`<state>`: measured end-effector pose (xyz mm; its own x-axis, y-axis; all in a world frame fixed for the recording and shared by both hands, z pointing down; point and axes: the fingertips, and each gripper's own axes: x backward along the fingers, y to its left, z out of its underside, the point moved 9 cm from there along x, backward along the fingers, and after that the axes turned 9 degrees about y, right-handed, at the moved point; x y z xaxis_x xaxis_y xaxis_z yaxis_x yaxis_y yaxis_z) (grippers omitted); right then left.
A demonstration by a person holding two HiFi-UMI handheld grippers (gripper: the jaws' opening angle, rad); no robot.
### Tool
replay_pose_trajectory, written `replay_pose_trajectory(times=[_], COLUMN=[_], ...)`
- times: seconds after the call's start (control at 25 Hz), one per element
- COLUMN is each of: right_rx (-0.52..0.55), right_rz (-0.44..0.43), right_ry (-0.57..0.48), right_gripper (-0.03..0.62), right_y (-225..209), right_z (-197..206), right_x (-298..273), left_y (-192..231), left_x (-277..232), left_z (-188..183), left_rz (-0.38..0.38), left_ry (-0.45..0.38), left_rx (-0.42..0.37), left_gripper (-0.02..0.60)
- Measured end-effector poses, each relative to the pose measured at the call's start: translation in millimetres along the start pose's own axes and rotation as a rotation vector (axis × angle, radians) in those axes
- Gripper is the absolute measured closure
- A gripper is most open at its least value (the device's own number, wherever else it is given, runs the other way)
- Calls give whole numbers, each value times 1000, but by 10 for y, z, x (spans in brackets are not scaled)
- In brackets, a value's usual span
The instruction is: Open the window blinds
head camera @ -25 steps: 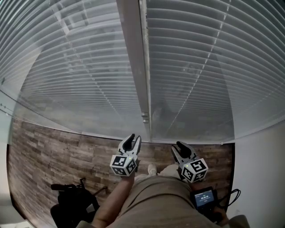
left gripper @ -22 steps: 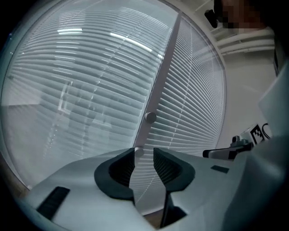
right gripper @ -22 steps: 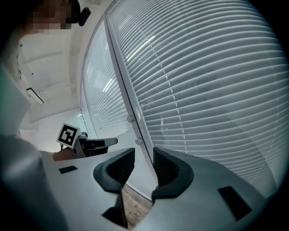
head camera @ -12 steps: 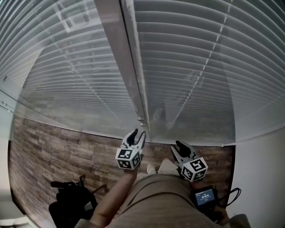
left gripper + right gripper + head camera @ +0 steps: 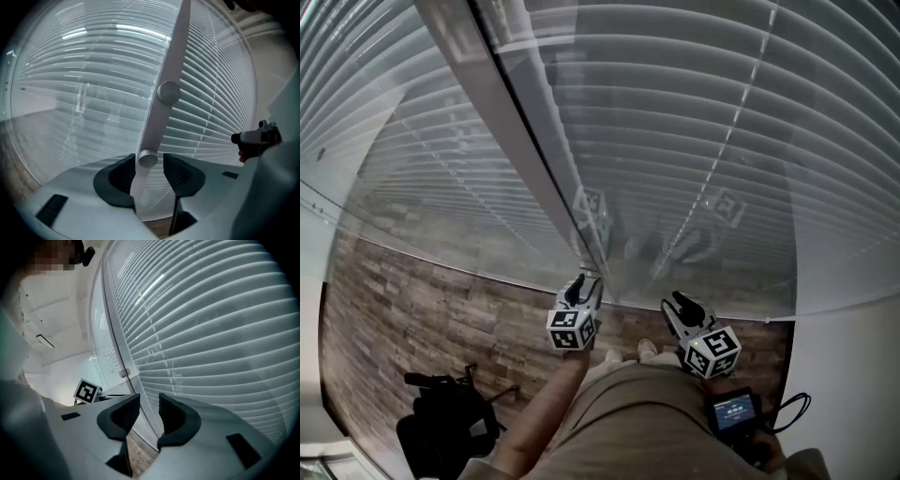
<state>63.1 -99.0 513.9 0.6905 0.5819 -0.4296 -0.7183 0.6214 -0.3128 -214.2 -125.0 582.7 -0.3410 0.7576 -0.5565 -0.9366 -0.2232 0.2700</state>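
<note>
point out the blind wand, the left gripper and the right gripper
blind wand [image 5: 158, 122]: left gripper view, lower part of its shaft
left gripper [image 5: 587, 284]: head view, midway between its fingertips
right gripper [image 5: 679, 305]: head view, midway between its fingertips

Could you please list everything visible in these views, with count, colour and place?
window blinds: two, white, across the window ahead.
window post: one, pale grey, between the blinds.
tilt wand: one, white, hanging by the post.
floor: brown wood-look planks, below the window.
bag: one, black, on the floor, lower left.
device: one, black with a lit screen, lower right.
wall: white, right.
trousers: tan, bottom centre.
left gripper: white; jaws have just been opening, with the wand's end between them, not pressed.
right gripper: white; jaws apart, nothing between them.
</note>
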Motion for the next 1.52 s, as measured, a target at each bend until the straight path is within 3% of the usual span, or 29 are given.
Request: replay_pose_trajectory(times=[0.36, 1.52], right_rx=[38, 68], right_rz=[-60, -157], right_ry=[15, 34], right_gripper=[473, 473], right_y=[-211, -324], right_z=[-375, -420], right_x=[-171, -339], left_y=[-19, -19], left_x=[-195, -320], left_z=[-211, -127], left_rz=[-55, -117], left_ry=[2, 28], left_rx=[41, 35], left_gripper=[402, 417])
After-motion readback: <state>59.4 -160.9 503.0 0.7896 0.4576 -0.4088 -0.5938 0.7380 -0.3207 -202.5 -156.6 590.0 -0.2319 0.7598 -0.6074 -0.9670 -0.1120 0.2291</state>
